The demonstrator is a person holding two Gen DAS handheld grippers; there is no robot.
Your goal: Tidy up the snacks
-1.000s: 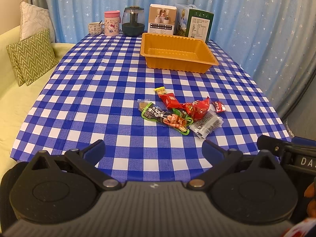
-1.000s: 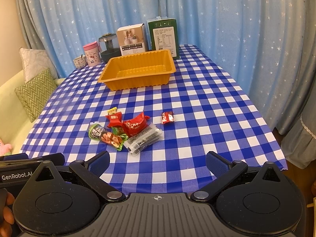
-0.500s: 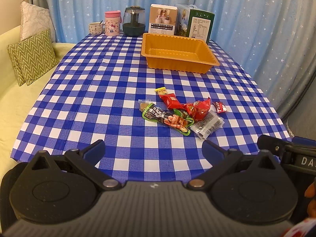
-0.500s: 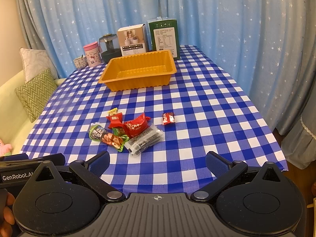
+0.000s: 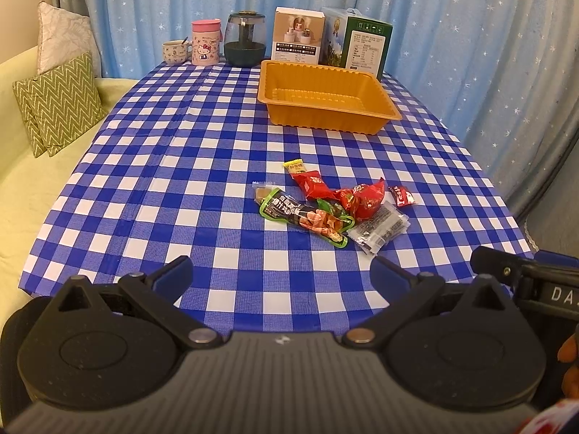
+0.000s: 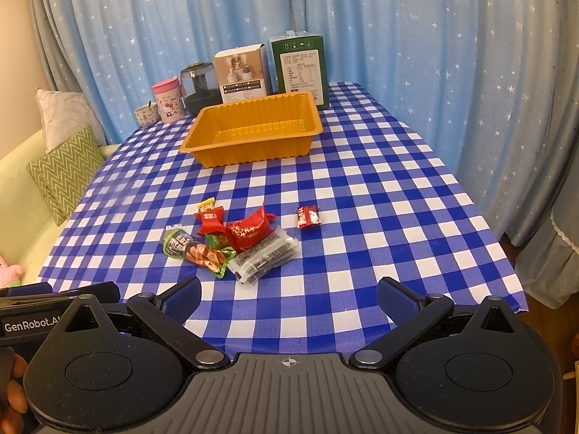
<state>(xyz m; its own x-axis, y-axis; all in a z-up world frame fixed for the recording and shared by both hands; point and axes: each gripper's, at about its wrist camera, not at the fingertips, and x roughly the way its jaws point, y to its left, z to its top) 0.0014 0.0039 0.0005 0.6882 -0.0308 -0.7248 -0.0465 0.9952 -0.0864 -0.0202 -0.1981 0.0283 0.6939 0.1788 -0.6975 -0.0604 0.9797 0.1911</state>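
A pile of snack packets lies on the blue checked tablecloth: a green packet [image 5: 304,217] [image 6: 197,251], a red bag [image 5: 363,199] [image 6: 249,229], a clear packet with dark contents [image 5: 380,228] [image 6: 264,256], a red and yellow packet [image 5: 307,179] [image 6: 210,218] and a small red sweet [image 5: 402,195] [image 6: 308,216] lying apart. An empty orange tray [image 5: 325,115] [image 6: 253,152] stands behind them. My left gripper [image 5: 280,275] and right gripper [image 6: 287,294] are open and empty at the table's near edge, short of the snacks.
At the table's far end stand a cup [image 5: 175,51], a pink Hello Kitty mug [image 5: 205,46], a dark jar [image 5: 245,43], a white box [image 5: 297,39] and a green box [image 5: 365,47]. A sofa with cushions [image 5: 59,103] lies left. Blue curtains hang behind.
Both grippers have crept slightly forward and upward toward the table. The snacks and tray have not moved.
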